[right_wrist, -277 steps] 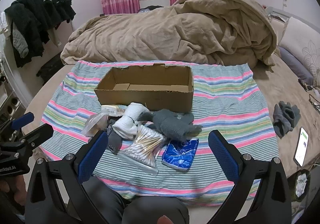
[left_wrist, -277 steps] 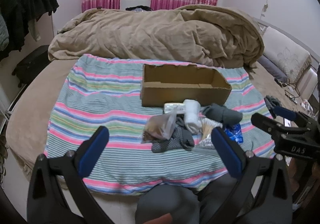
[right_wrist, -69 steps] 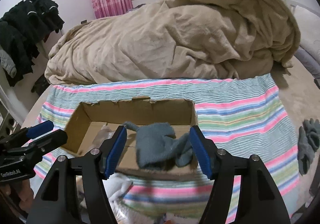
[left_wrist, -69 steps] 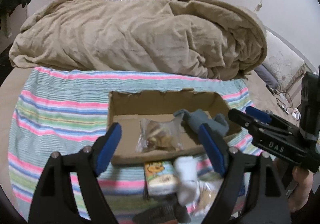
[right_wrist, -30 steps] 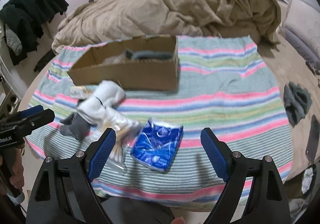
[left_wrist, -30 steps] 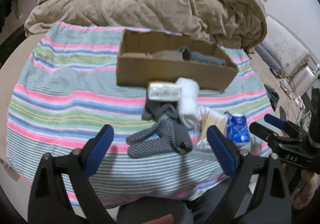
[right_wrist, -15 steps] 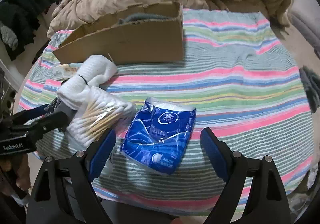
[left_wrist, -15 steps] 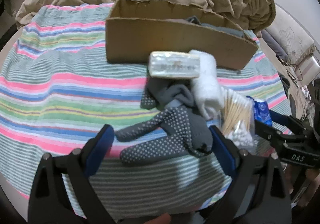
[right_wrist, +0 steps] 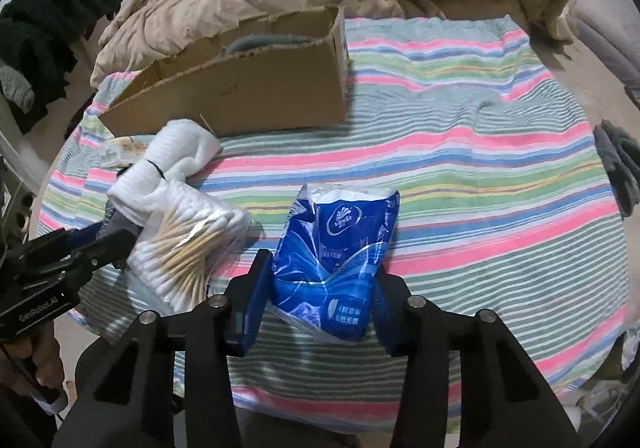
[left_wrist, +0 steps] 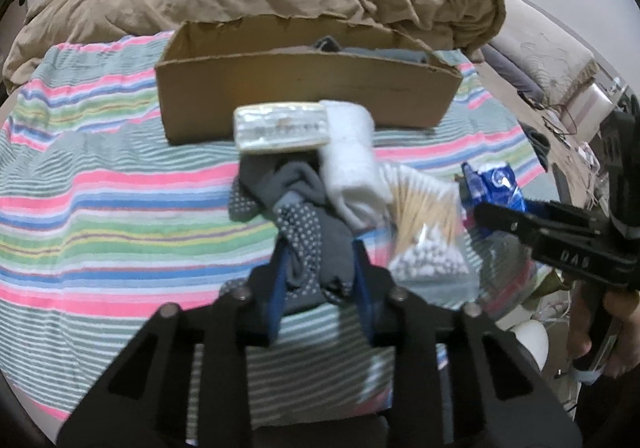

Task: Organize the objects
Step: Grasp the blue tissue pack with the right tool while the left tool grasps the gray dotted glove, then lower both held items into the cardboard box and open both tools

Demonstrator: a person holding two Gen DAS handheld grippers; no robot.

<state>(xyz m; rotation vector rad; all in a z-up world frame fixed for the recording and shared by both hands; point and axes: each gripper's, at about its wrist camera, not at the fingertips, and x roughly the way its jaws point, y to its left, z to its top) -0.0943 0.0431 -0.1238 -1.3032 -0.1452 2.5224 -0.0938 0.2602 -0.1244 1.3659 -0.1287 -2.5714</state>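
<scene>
Striped blanket [right_wrist: 480, 136], tissue pack [right_wrist: 340, 248] between right tongs [right_wrist: 320, 288]

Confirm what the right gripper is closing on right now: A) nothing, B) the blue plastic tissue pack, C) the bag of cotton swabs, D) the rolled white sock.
B: the right gripper has its blue pads pressed against both sides of the blue plastic tissue pack, creasing its wrapper.

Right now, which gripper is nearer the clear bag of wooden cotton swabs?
Left, though narrowly. The left gripper grips the dotted grey sock touching the swab bag; the right gripper holds the blue tissue pack beside it.
</scene>
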